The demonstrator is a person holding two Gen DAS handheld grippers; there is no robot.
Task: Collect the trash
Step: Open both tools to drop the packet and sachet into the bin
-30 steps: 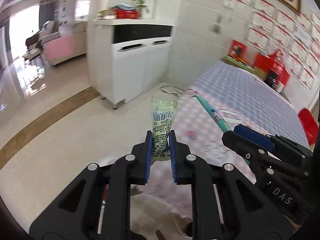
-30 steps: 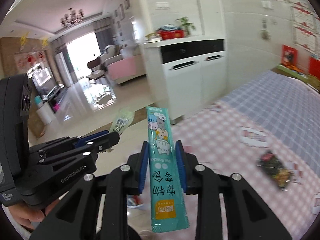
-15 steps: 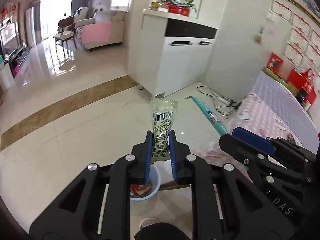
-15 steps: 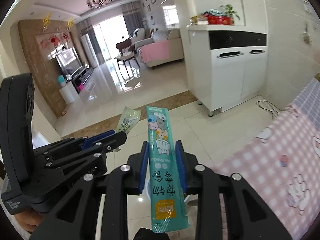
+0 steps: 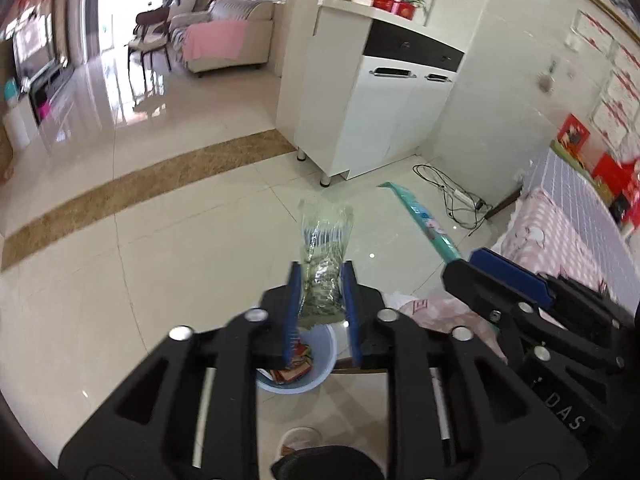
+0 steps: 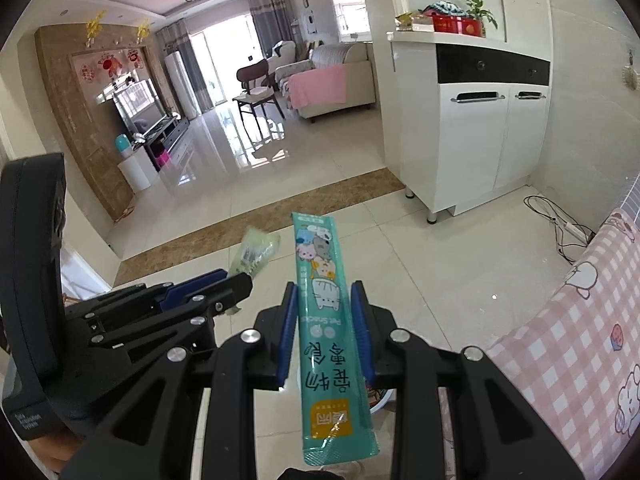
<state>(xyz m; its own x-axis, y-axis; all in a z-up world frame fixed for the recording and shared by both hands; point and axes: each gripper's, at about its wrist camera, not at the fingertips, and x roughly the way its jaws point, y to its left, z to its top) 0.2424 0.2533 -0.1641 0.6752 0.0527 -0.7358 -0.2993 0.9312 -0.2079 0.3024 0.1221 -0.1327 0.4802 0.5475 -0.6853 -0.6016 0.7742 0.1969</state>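
Observation:
My left gripper [image 5: 320, 276] is shut on a crumpled clear-green wrapper [image 5: 326, 240] with a barcode. It hangs above a pale blue bin [image 5: 316, 364] on the floor that holds several red wrappers. My right gripper [image 6: 325, 300] is shut on a long teal pet-snack sachet [image 6: 324, 320] with cartoon cats. The right gripper [image 5: 460, 270] shows at the right of the left wrist view with the sachet [image 5: 424, 216] sticking out. The left gripper [image 6: 240, 282] and its wrapper [image 6: 256, 252] show at the left of the right wrist view.
A table with a pink checked cloth [image 6: 580, 340] is on the right. A white cabinet [image 6: 472, 120] stands ahead, with a power strip and cable [image 6: 560, 224] on the tiled floor beside it. A living room with sofa [image 6: 328, 76] lies beyond.
Both grippers have swung left, away from the table, and tilted down over the floor. The blue bin has come into view under the left gripper. Both still hold their trash.

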